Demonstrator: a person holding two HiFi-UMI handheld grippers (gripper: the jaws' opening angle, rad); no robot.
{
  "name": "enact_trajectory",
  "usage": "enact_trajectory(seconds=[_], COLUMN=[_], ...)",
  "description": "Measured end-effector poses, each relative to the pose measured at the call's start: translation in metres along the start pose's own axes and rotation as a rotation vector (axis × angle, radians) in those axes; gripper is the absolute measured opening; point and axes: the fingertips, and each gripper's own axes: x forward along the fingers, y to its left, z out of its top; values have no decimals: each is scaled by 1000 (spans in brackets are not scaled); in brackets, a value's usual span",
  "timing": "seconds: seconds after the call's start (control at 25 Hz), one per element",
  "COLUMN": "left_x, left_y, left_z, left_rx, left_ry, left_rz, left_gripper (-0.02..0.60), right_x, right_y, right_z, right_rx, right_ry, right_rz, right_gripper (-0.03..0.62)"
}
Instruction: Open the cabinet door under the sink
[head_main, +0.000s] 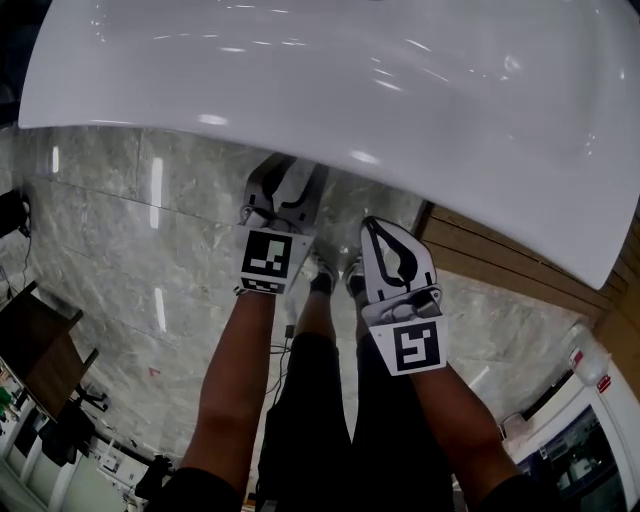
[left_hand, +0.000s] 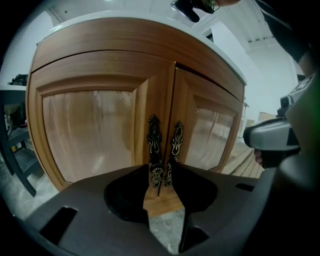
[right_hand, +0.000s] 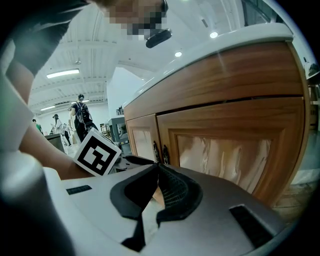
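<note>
The wooden cabinet under the white sink (head_main: 330, 70) has two doors, the left door (left_hand: 95, 130) and the right door (left_hand: 210, 135), both closed. Two ornate black handles (left_hand: 154, 147) hang side by side at the seam. My left gripper (left_hand: 161, 175) points at them with its jaws open; the lower ends of the handles show in the gap, and the pads touch nothing. In the head view the left gripper (head_main: 288, 185) is tucked partly under the sink rim. My right gripper (right_hand: 157, 166) is further right, fingertips together and empty, seeing the handles (right_hand: 159, 152) from the side.
The sink's rim overhangs both grippers in the head view. A pale marble floor (head_main: 120, 230) meets wooden boards (head_main: 500, 250) at the right. A dark table (head_main: 40, 330) stands at the left. People (right_hand: 80, 112) stand far off in the room.
</note>
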Motion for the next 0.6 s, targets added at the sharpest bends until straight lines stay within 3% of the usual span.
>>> enact_trajectory(seconds=[0.6], left_x=[3], left_y=[4], left_z=[1], left_rx=[-29], left_ry=[-34], left_rz=[16], left_gripper=[129], right_x=[1], right_y=[-3], right_z=[-7], right_rx=[11], right_ry=[7], right_rz=[-8], right_gripper=[21])
